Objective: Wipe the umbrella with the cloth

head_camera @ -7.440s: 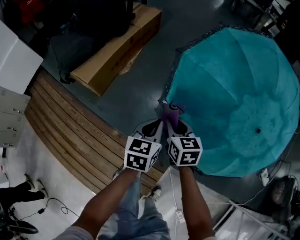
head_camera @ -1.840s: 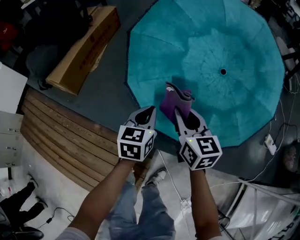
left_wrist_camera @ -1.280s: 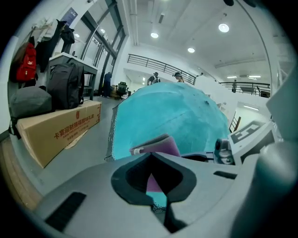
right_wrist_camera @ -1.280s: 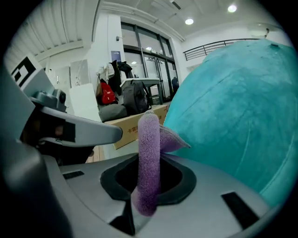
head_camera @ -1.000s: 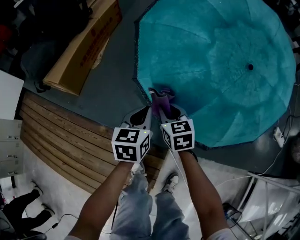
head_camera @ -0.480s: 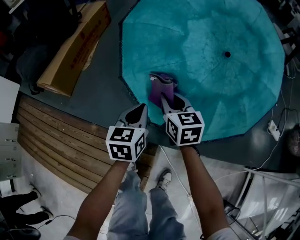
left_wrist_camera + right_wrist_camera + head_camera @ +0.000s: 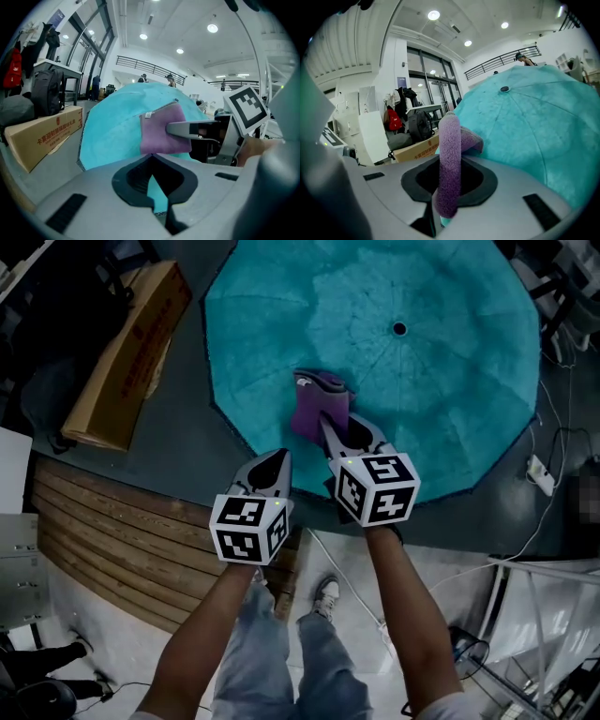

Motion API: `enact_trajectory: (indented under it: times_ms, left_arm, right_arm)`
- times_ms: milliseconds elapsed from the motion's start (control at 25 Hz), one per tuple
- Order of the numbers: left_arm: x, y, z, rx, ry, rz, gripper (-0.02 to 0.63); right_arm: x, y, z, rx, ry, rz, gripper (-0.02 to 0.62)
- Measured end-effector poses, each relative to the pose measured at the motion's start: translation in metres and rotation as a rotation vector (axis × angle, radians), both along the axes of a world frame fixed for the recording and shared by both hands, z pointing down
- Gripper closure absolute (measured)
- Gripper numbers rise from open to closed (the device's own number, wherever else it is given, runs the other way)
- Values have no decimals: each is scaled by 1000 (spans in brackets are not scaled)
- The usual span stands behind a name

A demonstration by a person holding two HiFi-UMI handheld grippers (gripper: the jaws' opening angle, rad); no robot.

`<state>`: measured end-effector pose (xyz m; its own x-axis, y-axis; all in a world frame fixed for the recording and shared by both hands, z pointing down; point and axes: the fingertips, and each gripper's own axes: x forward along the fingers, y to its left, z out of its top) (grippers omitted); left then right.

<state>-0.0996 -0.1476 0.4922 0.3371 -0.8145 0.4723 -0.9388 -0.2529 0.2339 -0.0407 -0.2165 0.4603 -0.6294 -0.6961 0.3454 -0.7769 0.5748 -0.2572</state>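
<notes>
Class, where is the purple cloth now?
Head view, centre: the purple cloth is gripped in the right gripper, over the near side of the teal umbrella, left of its tip.

One umbrella (image 7: 450, 381); one cloth (image 7: 317, 409); two grippers (image 7: 280, 456) (image 7: 325, 420); one cardboard box (image 7: 122, 362)

Teal umbrella (image 7: 450, 381) — purple cloth (image 7: 319, 413)

Umbrella (image 7: 450, 381) canopy was teal cloth, matt, faintly mottled. Cloth (image 7: 317, 411) was purple with a thick fuzzy pile, also matt. Left tongs (image 7: 279, 457) and right tongs (image 7: 325, 420) had smooth matt grey plastic shells. Box (image 7: 117, 362) at far left was plain brown cardboard. Boards (image 7: 122, 531) at near left were slatted wood, dull.
</notes>
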Motion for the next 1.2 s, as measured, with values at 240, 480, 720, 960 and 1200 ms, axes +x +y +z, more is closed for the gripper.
enact_trajectory:
  times_ms: [240, 480, 720, 960, 1200]
  left_arm:
    - [36, -7, -9, 16, 2, 51, 602]
    - [69, -9, -13, 21, -1, 101, 603]
    - [107, -10, -15, 27, -5, 161, 603]
    - [150, -6, -13, 24, -7, 226, 602]
    - [187, -3, -10, 19, -10, 280, 602]
  right_arm:
    - [38, -2, -16, 8, -75, 50, 523]
    - [82, 1, -25, 19, -107, 110, 523]
    - [135, 6, -23, 21, -116, 192, 523]
    - [191, 16, -17, 12, -126, 270, 523]
    - [244, 29, -6, -3, -111, 346, 523]
